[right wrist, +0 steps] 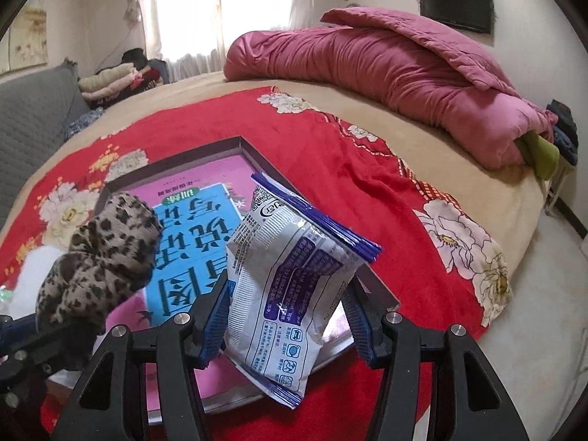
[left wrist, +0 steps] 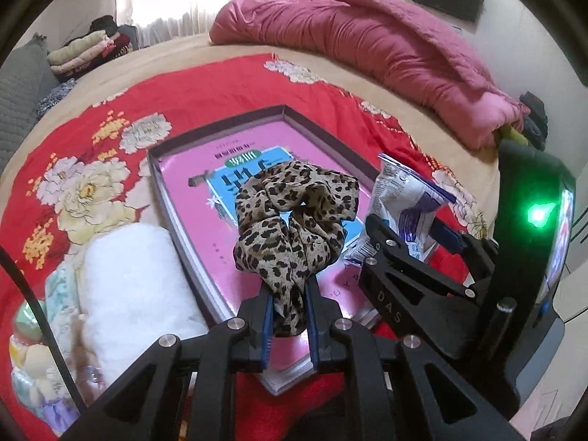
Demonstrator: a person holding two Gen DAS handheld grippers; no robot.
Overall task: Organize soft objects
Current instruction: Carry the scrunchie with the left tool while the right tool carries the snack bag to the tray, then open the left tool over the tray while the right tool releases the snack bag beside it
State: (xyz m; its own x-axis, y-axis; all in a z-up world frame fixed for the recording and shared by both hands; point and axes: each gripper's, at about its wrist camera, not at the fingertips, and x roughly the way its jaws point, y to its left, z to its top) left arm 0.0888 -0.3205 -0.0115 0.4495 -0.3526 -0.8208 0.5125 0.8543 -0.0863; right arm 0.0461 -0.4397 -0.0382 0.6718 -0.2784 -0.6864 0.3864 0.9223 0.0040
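Left tongs pinching leopard-print scrunchie, right tongs clamping white-and-purple snack packet, both above shallow box on bed. Lower gently, centre over pink tray floor, release separately without overlap.

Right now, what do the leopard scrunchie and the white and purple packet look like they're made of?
The leopard scrunchie looks like thin woven fabric, maybe chiffon or satin: it gathers in soft ruffles with a faint sheen. The white and purple packet looks like glossy printed plastic film: it holds sharp creases, shows small glints and has a crimped, sealed edge.
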